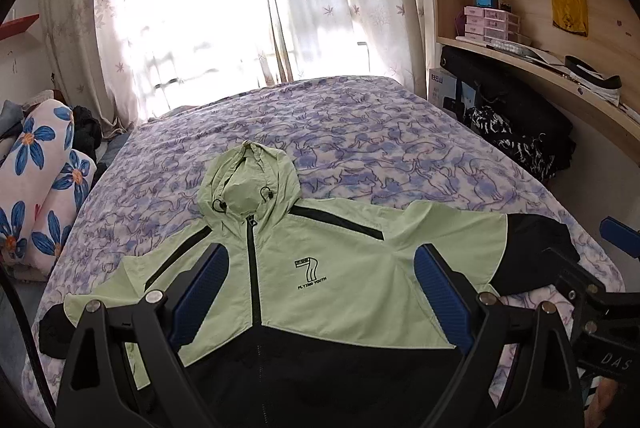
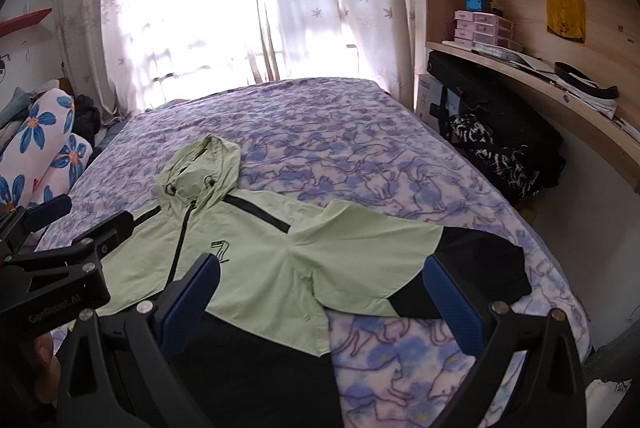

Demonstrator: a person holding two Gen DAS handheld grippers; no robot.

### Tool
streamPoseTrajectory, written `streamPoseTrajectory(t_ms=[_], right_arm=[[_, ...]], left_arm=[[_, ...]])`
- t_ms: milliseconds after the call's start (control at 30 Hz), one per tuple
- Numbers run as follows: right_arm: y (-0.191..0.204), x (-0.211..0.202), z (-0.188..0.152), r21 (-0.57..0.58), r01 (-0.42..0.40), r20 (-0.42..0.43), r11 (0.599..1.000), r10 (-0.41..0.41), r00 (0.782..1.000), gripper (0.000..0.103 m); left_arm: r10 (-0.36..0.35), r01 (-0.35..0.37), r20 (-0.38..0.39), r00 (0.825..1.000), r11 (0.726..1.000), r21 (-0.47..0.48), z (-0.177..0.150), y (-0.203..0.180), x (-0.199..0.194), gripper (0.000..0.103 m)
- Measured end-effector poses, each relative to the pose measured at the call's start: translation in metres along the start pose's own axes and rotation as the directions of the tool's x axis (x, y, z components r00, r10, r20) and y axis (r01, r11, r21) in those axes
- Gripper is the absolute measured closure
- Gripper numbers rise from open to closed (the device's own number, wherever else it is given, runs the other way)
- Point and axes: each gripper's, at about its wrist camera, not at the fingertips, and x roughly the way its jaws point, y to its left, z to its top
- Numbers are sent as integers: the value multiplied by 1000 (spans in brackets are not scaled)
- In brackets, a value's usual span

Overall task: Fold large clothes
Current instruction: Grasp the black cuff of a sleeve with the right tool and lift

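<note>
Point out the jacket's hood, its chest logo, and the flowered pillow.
hood (image 1: 244, 180): left wrist view, on its pale green top.
chest logo (image 1: 310, 270): left wrist view, on the printed 7.
flowered pillow (image 2: 38, 144): right wrist view, on a blue flower.

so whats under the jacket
The jacket lies flat on the cat-print bedspread, which shows all around it. Anything beneath the fabric itself is covered.
</note>
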Motion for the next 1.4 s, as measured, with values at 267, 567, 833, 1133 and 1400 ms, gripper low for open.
streamPoseTrajectory(t_ms=[267, 567, 833, 1133, 1400], right_arm=[[-74, 29, 15, 96, 117, -36, 989, -114, 993, 1], [-181, 95, -3, 302, 168, -238, 939, -96, 967, 4], [-271, 165, -69, 525, 281, -448, 803, -20, 894, 12], [-308, 206, -122, 679, 334, -488, 653, 62, 871, 19], [-299, 217, -102, 682, 287, -433, 673, 56, 900, 96]], left_arm=[[-24, 24, 6, 1000, 1000, 2, 27, -35, 45, 10], [-61, 62, -35, 997, 998, 11, 27, -74, 104, 10], [-118, 119, -158, 980, 993, -5, -11, -93, 169, 10], [-108, 112, -179, 978, 994, 13, -29, -96, 198, 10], [-144, 141, -202, 969, 990, -30, -33, -75, 194, 10]])
